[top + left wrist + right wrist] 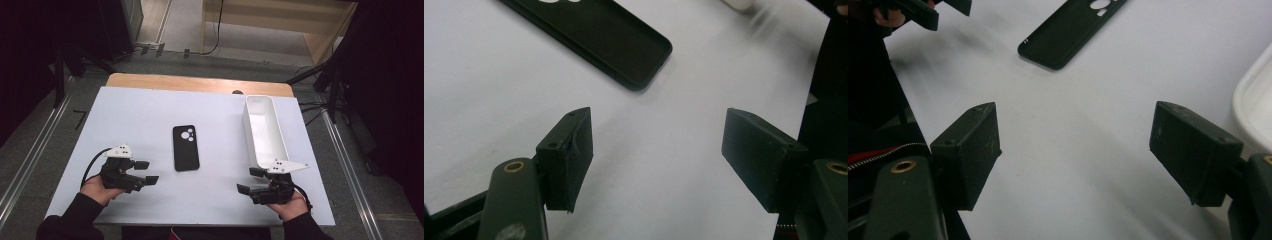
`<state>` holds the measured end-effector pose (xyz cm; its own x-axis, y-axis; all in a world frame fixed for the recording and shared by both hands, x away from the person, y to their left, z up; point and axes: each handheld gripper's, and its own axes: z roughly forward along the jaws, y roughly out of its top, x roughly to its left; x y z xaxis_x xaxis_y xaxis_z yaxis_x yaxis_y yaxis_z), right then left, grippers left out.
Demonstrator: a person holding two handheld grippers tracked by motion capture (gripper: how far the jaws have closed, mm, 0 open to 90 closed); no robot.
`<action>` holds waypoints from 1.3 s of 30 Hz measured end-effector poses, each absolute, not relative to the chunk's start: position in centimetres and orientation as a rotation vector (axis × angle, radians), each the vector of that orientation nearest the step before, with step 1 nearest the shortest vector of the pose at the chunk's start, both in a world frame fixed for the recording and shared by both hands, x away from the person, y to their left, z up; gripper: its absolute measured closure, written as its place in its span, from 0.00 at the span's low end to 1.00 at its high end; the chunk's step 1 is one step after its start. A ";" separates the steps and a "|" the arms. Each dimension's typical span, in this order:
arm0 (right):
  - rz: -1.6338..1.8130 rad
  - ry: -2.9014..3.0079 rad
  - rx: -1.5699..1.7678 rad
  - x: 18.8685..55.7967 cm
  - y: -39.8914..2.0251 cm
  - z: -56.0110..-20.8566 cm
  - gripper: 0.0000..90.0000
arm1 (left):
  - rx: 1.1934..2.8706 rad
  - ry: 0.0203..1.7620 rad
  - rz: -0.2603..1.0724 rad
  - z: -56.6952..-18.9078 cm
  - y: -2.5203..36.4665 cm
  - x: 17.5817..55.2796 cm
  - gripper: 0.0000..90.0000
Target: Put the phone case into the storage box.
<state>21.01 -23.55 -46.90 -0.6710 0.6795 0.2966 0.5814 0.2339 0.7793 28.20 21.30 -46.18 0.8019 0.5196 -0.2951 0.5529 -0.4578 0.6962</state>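
White tabletop (150, 115) is lying under both hands, with a black phone case (185, 148) resting flat at its middle and a long white bin (263, 131) sitting toward the right edge. Being thin and flat, the case is likely risking a slide or a slipped pinch if jaws are coming in level. Left gripper (146, 172) and right gripper (248, 180) are each hovering wide apart, holding nothing, near the front edge, well apart from the case.

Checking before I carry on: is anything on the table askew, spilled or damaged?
Nothing stands out. The black phone case lies flat mid-table, roughly square to the edges. The white bin sits upright to its right and looks empty. Left gripper and right gripper are open, holding nothing.
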 end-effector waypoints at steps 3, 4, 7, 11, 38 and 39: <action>1.473 2.353 1.221 20.6 -23.8 -46.5 0.21 | 2.109 0.807 -0.050 -46.0 21.7 28.1 0.31; 1.475 2.352 1.213 20.5 -23.9 -46.4 0.21 | 2.100 0.808 -0.044 -46.0 21.7 28.1 0.31; 1.487 2.370 1.214 20.6 -23.7 -46.6 0.21 | 2.106 0.809 -0.049 -46.0 21.8 28.1 0.31; 1.460 2.381 1.223 20.8 -23.6 -46.7 0.21 | 2.108 0.806 -0.053 -46.0 21.7 28.1 0.31; 1.436 2.412 1.218 21.0 -23.4 -47.0 0.21 | 2.112 0.802 -0.051 -45.0 18.4 30.9 0.32; 1.436 2.412 1.218 21.0 -23.4 -47.0 0.21 | 2.111 0.804 -0.048 -45.0 18.2 31.1 0.32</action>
